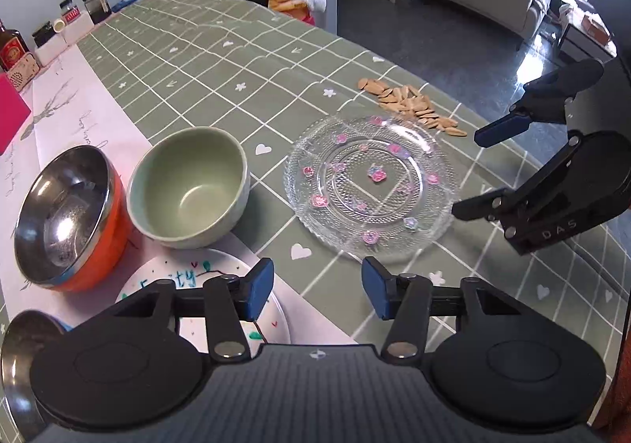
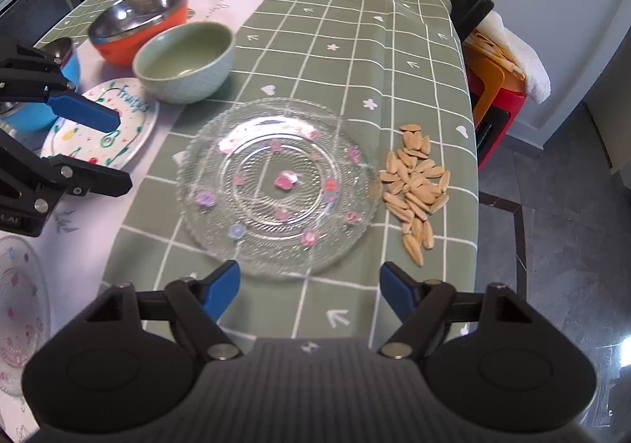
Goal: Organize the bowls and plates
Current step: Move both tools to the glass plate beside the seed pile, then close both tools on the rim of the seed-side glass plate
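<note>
- My left tongs (image 1: pixel 317 291) hang with jaws apart and nothing between them, above the near rim of the glass plate (image 1: pixel 370 183).
- My right tongs (image 2: pixel 309 291) are also spread and empty, over the same plate's near edge.
- From the glass plate, the green bowl (image 2: pixel 185 60) sits at about ten o'clock in the right view, the orange bowl (image 2: pixel 138 23) beyond it.
- The painted plate (image 2: pixel 100 123) lies at nine o'clock; seeds (image 2: pixel 416 187) at three.

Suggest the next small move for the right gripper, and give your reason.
Probably ease the right gripper forward to straddle the near rim of the glass plate. Its jaws stand open and empty just short of that rim, and the plate lies alone on the tablecloth.
</note>
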Demonstrator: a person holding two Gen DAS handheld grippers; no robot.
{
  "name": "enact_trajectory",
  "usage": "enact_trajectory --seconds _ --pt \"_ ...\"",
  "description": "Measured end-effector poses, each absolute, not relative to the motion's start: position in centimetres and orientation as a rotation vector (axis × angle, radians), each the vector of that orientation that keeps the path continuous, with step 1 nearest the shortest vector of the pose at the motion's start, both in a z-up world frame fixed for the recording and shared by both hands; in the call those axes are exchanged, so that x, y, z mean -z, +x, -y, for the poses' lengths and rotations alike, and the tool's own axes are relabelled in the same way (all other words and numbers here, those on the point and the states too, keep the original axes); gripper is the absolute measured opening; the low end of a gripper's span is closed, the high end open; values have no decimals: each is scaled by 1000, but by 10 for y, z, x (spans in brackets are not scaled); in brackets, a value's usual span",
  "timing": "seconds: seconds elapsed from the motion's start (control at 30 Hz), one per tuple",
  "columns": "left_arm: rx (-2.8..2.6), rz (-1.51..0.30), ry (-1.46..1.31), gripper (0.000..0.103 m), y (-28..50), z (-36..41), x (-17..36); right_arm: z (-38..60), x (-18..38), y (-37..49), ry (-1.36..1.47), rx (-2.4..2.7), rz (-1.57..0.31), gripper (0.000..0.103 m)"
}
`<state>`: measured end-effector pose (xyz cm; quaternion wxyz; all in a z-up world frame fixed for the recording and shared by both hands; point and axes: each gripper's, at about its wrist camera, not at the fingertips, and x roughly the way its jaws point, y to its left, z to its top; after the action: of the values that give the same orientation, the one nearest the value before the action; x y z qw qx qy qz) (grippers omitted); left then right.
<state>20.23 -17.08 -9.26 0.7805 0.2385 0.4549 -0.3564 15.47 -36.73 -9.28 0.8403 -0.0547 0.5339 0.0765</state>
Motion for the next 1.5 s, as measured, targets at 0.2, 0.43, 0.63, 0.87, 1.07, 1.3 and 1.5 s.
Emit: enact_trajectory --seconds 0.2,0.43,0.63,0.87,1.07,1.3,1.5 --pt "755 -1013 486 49 221 184 103 379 101 181 -69 -158 -1148 59" --pt "741 -1048 432 41 234 193 116 392 112 196 6 -142 -1175 51" --pt "734 -1075 387 34 243 196 123 398 115 201 60 -155 -1176 41" --pt "727 -1071 379 31 248 198 124 402 117 203 99 -166 -1179 37" --pt "726 -1072 342 32 250 198 126 401 117 202 93 -171 -1172 38" --pt "722 -1087 326 31 243 193 124 401 115 199 119 -146 -1173 34" --pt "721 -1123 254 30 235 178 124 395 114 187 130 -163 -1190 34"
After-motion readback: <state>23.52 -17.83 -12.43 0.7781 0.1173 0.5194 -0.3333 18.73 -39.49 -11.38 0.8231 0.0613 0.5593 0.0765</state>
